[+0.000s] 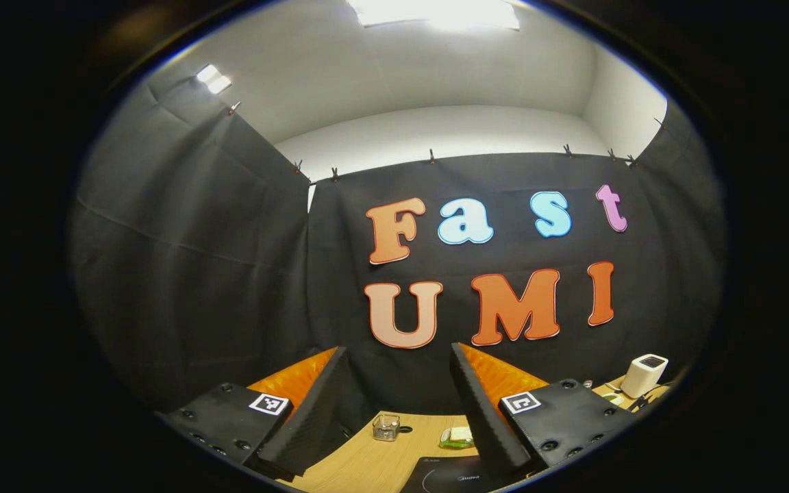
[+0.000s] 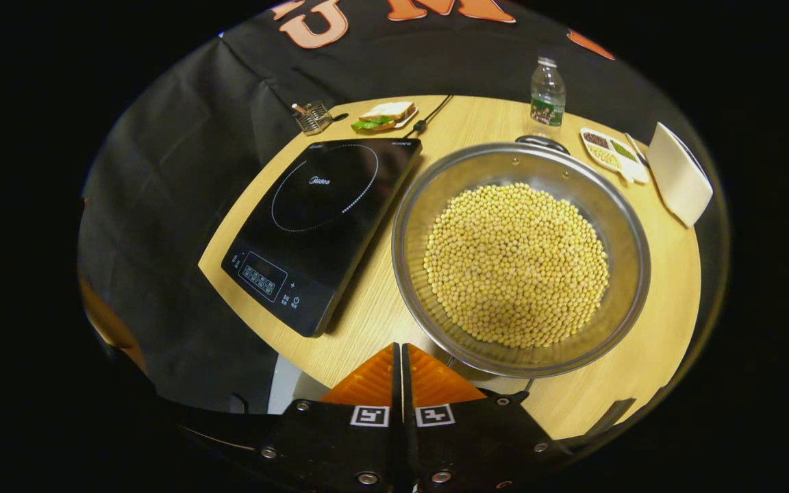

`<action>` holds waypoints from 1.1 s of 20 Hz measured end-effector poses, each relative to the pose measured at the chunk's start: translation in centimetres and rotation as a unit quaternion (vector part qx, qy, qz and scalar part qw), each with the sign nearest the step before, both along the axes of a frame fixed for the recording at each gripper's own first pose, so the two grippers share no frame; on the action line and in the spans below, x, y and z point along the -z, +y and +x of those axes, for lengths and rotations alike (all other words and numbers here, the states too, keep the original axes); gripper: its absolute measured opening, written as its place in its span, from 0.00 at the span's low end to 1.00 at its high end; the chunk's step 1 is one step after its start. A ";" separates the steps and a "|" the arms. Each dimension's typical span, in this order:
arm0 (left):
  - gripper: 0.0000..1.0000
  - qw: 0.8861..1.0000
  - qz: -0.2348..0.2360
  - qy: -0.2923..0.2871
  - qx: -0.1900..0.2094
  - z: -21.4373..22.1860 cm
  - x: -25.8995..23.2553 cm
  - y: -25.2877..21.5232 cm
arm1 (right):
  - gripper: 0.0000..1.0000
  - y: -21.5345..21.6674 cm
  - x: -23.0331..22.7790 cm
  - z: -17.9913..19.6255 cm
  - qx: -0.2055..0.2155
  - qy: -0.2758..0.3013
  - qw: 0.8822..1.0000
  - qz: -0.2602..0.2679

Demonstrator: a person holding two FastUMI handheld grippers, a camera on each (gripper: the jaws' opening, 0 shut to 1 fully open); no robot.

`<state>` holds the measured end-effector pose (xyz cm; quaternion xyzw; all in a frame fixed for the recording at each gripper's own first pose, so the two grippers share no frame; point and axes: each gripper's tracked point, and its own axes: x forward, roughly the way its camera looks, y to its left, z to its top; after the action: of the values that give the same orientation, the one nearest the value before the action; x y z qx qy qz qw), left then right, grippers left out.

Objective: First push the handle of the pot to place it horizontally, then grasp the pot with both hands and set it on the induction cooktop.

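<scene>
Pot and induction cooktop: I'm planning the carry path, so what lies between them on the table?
In the right gripper view, only a bare strip of wooden table separates the pot from the induction cooktop.

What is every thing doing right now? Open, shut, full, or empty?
left gripper: open, pointing at the wall.
right gripper: shut, empty.
pot: uncovered, on the table.
beans: filling the pot's bottom.
induction cooktop: bare.
bottle: upright, capped.
sandwich: on a plate.
</scene>
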<state>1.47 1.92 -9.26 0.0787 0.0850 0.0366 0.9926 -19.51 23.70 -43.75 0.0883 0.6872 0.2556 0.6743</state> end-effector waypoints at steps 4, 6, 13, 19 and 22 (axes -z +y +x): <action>0.97 1.000 -0.006 0.005 -0.001 -0.2 0.3 0.0 | 0.00 0.2 0.9 -0.4 0.008 0.030 1.000 -0.001; 0.97 1.000 -0.008 0.010 -0.003 -0.4 0.6 0.2 | 0.00 0.1 1.2 -0.6 0.013 0.041 0.999 -0.002; 0.97 1.000 -0.011 0.024 -0.008 -0.4 1.6 0.4 | 0.00 -0.6 2.1 -0.5 0.048 0.072 0.996 0.007; 0.97 1.000 -0.010 0.021 0.002 -0.6 1.4 -0.8 | 0.00 -2.4 2.3 -1.0 0.066 0.073 0.995 0.002; 0.97 1.000 -0.008 0.018 0.010 -0.5 1.2 -1.5 | 0.00 -3.6 2.5 -0.9 0.072 0.070 0.995 -0.005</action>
<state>0.95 0.40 -10.45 0.0725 0.1026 0.0248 0.9918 -20.43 20.09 -46.26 0.1520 0.7260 0.1962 0.6413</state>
